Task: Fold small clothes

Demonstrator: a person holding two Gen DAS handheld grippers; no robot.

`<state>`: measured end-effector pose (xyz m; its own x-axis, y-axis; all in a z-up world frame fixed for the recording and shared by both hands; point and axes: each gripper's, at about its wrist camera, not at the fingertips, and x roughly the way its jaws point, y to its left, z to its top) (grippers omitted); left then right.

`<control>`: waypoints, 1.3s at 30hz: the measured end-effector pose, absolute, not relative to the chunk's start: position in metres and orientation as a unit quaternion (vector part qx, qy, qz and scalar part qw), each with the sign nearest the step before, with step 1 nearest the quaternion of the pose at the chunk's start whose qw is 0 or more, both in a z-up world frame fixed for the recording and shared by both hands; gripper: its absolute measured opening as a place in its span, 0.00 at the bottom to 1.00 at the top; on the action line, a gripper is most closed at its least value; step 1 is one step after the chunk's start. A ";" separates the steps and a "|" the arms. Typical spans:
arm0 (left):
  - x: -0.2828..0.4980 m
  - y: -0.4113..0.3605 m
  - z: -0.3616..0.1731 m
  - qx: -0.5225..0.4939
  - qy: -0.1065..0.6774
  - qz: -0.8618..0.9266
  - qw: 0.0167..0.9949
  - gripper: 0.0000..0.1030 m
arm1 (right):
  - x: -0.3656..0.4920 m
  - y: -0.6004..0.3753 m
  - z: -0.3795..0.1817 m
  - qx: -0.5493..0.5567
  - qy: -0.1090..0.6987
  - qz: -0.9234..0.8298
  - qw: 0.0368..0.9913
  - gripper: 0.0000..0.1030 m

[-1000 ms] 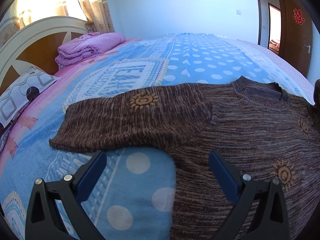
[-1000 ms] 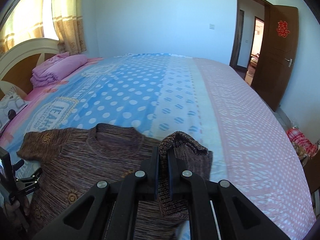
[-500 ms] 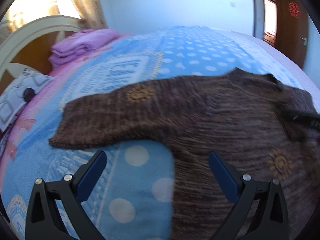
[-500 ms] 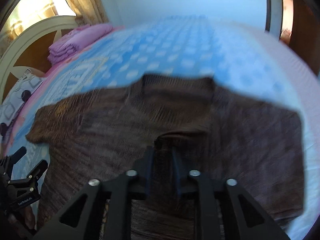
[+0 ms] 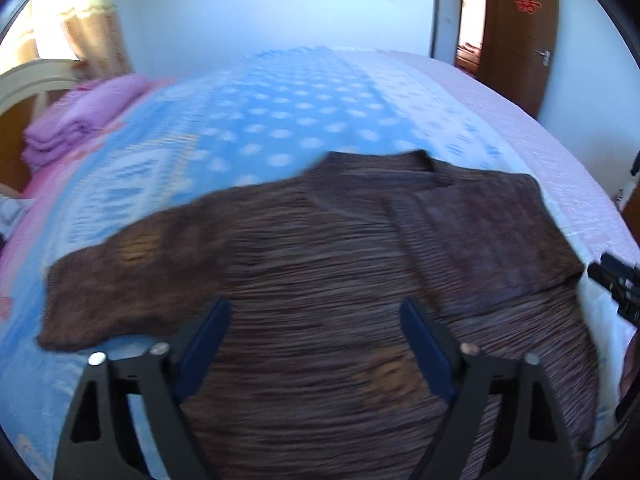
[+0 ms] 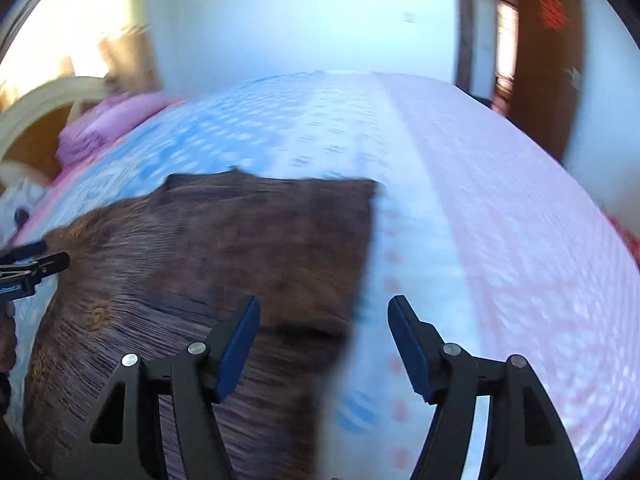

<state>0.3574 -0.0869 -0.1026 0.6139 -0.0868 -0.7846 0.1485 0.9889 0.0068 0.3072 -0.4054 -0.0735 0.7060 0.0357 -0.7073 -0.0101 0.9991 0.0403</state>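
A brown knit sweater [image 5: 320, 264] lies flat on the bed. Its right sleeve [image 5: 480, 232] is folded in over the body; its left sleeve [image 5: 128, 280] still stretches out to the left. My left gripper [image 5: 316, 340] is open and empty, low over the sweater's body. My right gripper [image 6: 322, 344] is open and empty, over the sweater's right edge [image 6: 360, 264], with the folded sleeve [image 6: 272, 232] ahead of it. The right gripper's tip shows at the right edge of the left wrist view [image 5: 616, 284]; the left gripper's tip shows at the left edge of the right wrist view [image 6: 32, 268].
The bed has a blue dotted cover [image 5: 288, 120] with a pink band [image 6: 500, 200] on the right. A folded purple blanket [image 5: 84, 120] lies by the headboard [image 5: 28, 80] at the far left. A brown door [image 5: 520, 28] stands at the far right.
My right gripper carried the sleeve cuff inward over the sweater, let it go and opened, then drew back to the right edge. My left gripper moved right, over the sweater's body, staying open.
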 end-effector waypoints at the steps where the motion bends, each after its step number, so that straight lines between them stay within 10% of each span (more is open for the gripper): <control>1: 0.363 -0.097 -0.107 0.028 0.443 -0.073 0.893 0.75 | 0.301 -0.418 -0.077 0.033 0.381 0.005 0.924 0.65; 11: 0.398 -0.135 -0.146 -0.032 0.488 -0.096 0.867 0.46 | 0.283 -0.462 -0.106 0.111 0.378 -0.015 0.919 0.68; 15: 0.398 -0.143 -0.141 -0.042 0.479 -0.117 0.869 0.04 | 0.285 -0.449 -0.111 0.093 0.388 -0.007 0.917 0.70; 28: 0.388 -0.128 -0.122 -0.032 0.448 -0.113 0.886 0.06 | 0.283 -0.442 -0.114 0.078 0.389 -0.014 0.918 0.71; 33: 0.401 -0.133 -0.140 -0.040 0.476 -0.105 0.872 0.40 | 0.283 -0.438 -0.114 0.067 0.391 -0.015 0.918 0.71; 35: 0.400 -0.137 -0.144 -0.044 0.473 -0.111 0.873 0.38 | 0.283 -0.440 -0.115 0.071 0.392 -0.014 0.917 0.71; 39: 0.397 -0.148 -0.141 -0.032 0.467 -0.137 0.873 0.03 | 0.283 -0.439 -0.115 0.070 0.393 -0.014 0.917 0.72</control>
<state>0.3972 -0.1475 -0.1407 0.5257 -0.2688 -0.8071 0.2083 0.9606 -0.1843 0.2833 -0.4395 -0.1152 0.6908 0.0298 -0.7225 0.0808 0.9897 0.1181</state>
